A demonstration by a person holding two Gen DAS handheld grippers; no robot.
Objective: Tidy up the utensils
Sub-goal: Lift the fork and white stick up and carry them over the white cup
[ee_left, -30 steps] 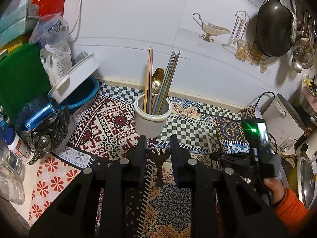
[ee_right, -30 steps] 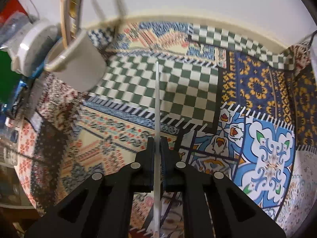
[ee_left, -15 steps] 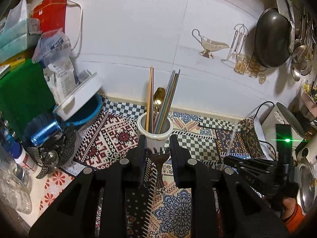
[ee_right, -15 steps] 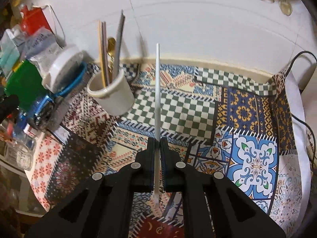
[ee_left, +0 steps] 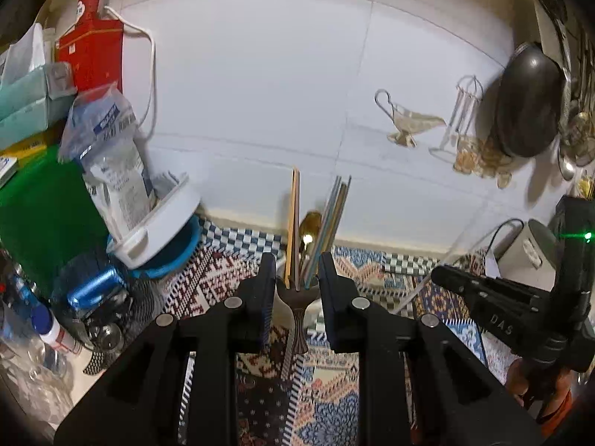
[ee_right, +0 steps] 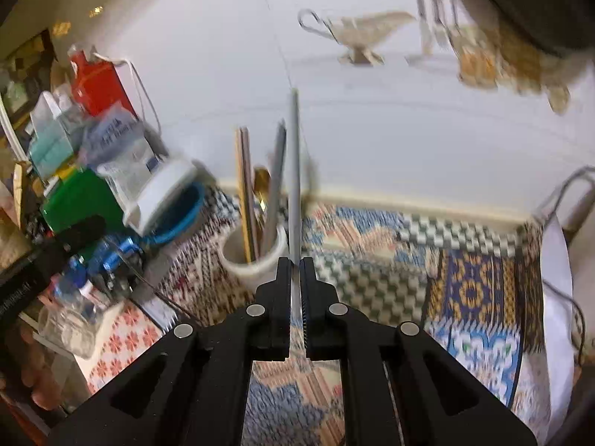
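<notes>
A patterned mat (ee_left: 230, 278) is covering the counter; a red carton (ee_left: 91, 55) and green box (ee_left: 41, 204) are standing left; a dark wok (ee_left: 528, 100) is hanging on the white tiled wall (ee_left: 260, 93).

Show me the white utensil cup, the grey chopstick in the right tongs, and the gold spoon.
white utensil cup (ee_right: 243, 260), right wrist view, front rim.
grey chopstick (ee_right: 295, 171), right wrist view, mid shaft.
gold spoon (ee_left: 310, 225), left wrist view, bowl.

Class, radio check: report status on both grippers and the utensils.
Right gripper shut on grey chopstick. Left gripper holds dark fork. White utensil cup ahead, nothing blocking.
</notes>
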